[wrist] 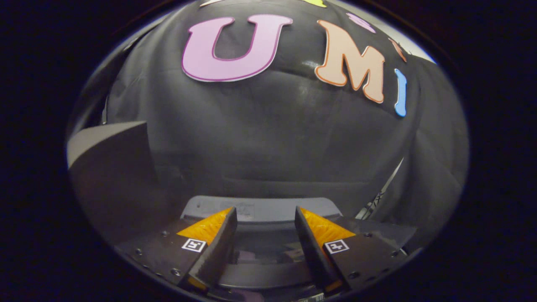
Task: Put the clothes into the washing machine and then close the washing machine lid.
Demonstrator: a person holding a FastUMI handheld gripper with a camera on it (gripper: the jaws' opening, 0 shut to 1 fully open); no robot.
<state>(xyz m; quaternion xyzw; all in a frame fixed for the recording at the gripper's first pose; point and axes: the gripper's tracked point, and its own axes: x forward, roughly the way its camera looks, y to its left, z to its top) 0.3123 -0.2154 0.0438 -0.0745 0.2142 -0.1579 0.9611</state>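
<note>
Black cloth wall (268,138) behind, grey washing machine (264,207) below, tool (265,214) open, empty.

Tongs (265,218) spread apart with nothing between, grey washing machine (260,208) just ahead, black cloth wall (272,138) beyond

Black cloth wall (268,138) draped across the whole back, wrinkled, faint sheen at its middle under dim light. Grey slanted panel (111,167) standing off the wall's left side, top edge lit pale. Thin pale strut (384,188) running diagonally at the wall's lower right, where the cloth folds forward; brighter strip above the wall's upper right corner.
</note>
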